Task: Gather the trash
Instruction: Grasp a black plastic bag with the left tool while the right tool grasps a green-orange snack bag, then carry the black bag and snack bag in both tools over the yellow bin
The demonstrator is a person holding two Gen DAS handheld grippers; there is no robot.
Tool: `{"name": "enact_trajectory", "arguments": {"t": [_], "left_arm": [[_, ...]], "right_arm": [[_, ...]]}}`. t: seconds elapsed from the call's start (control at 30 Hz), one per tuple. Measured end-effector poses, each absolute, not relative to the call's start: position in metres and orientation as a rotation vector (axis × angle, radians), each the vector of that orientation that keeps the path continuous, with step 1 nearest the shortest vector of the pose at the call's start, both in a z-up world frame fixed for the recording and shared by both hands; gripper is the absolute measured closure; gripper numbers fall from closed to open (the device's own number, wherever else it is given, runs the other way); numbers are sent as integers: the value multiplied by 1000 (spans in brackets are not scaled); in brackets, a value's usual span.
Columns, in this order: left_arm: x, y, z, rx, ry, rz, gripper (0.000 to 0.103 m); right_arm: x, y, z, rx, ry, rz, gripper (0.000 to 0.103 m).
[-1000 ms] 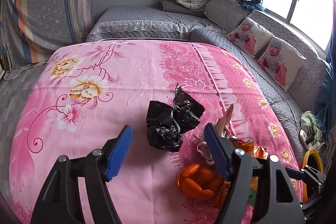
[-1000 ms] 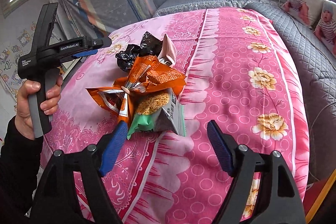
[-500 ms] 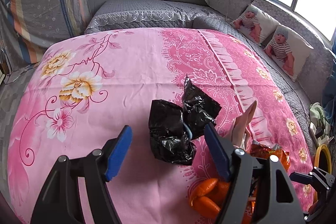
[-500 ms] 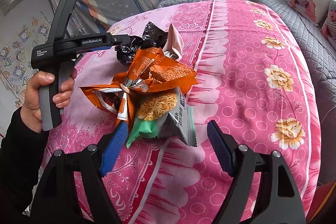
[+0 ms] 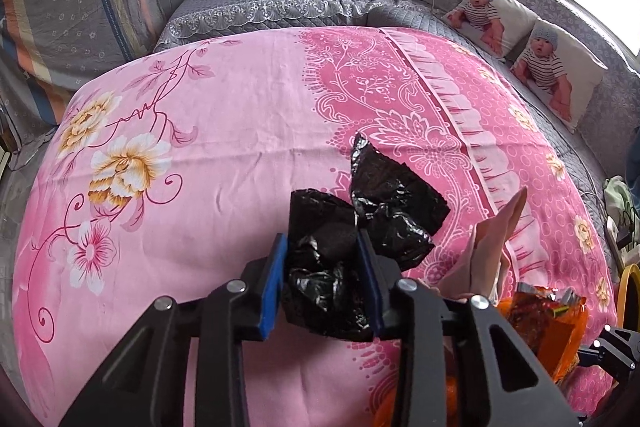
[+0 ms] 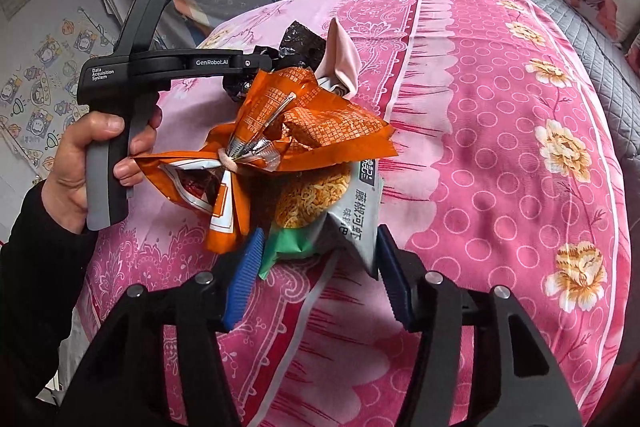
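- jaws of the left gripper [image 5: 322, 279] are closing, with the crumpled black plastic bag [image 5: 360, 239] between the blue pads [image 5: 273, 291]; both pads look to be against the film, so it reads as a grip forming on the near lobe of the bag.
- bag itself sits just in front of the left gripper on the pink floral bedspread [image 5: 200, 147], its far lobe fanning out toward 1 o'clock; it looks feather-light, soft and slick, so it should crush down a good deal before the pads bite. the bunched middle, where the folds are thickest, seems the safest hold.
- jaws of the right gripper [image 6: 316, 275] are closing too, with the lower edge of the grey-green noodle packet [image 6: 344, 219] between them; whether the pads already press on it i cannot tell.
- packet is probably empty, light foil-lined film: crinkly, springy, slippery. its sealed bottom edge is the stiffest part to pinch.
- orange snack wrapper [image 6: 304, 131] lies over the packet toward 12 o'clock, loose and likely to slide off if the packet is lifted.
- pale pink scrap [image 6: 340, 63] stands beyond it, at 12 o'clock, next to the black bag.
- person's hand [image 6: 84, 163] holds the left gripper's handle at 10 o'clock in the right wrist view.
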State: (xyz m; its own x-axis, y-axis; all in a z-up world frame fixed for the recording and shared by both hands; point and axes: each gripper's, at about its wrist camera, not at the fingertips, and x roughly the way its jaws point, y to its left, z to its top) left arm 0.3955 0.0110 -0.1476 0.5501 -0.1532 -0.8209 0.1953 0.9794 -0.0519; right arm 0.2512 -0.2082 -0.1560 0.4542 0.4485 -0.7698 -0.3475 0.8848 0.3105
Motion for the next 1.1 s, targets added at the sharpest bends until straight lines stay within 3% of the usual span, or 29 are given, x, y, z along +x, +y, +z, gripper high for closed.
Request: {"name": "enact_trajectory", "arguments": {"t": [0.2, 0.4, 0.47, 0.5, 0.53, 1.1], "left_arm": [[401, 1, -149, 79, 964, -217, 77], [402, 4, -148, 45, 953, -233, 81], [400, 8, -147, 32, 945, -236, 82], [400, 12, -146, 20, 942, -235, 82], [400, 17, -145, 6, 940, -236, 82], [368, 115, -106, -168, 836, -140, 83]], "right_arm": [[262, -205, -158, 131, 1010, 498, 50], [271, -194, -157, 110, 1026, 503, 57], [273, -188, -155, 83, 1019, 499, 66], [274, -184, -153, 74, 1016, 503, 77], [275, -180, -152, 60, 1013, 509, 81], [250, -111, -127, -55, 940, 668, 88]]}}
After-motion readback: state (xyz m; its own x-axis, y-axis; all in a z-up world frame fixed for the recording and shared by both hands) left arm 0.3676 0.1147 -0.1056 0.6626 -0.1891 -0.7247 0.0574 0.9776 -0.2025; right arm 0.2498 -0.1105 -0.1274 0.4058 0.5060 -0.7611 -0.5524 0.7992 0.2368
